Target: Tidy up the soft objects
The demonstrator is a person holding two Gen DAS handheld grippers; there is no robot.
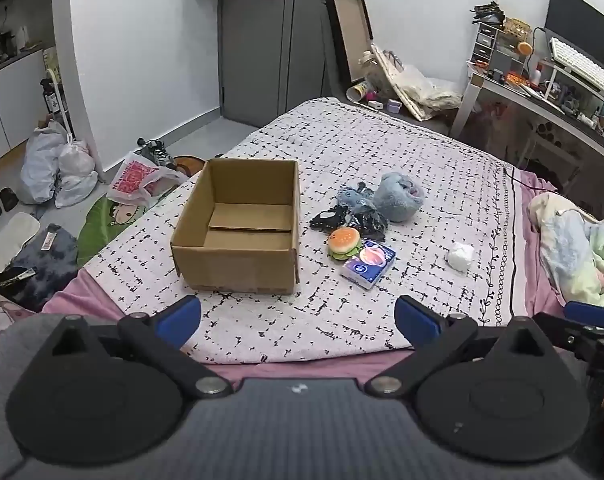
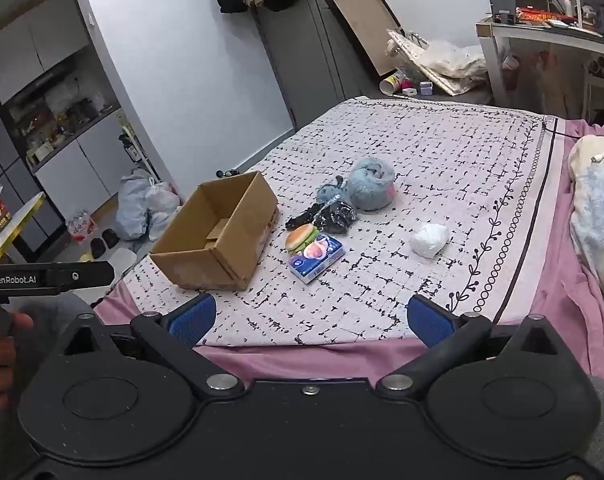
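An open, empty cardboard box (image 1: 237,228) (image 2: 217,232) stands on the bed. To its right lie a blue fluffy roll (image 1: 398,196) (image 2: 372,190), a small blue plush (image 1: 352,196) (image 2: 330,194), a black crumpled bag (image 1: 358,218) (image 2: 334,216), a burger toy (image 1: 344,242) (image 2: 301,238), a tissue pack (image 1: 369,264) (image 2: 317,258) and a white wad (image 1: 460,255) (image 2: 429,239). My left gripper (image 1: 297,320) is open and empty, held back at the bed's near edge. My right gripper (image 2: 310,322) is open and empty at the same edge.
The patterned bedspread (image 1: 382,148) covers the bed. A bunched blanket (image 1: 574,248) lies at the right. Bags and clothes (image 1: 61,168) litter the floor at the left. A cluttered desk (image 1: 562,88) stands at the far right, a grey door (image 1: 257,40) behind.
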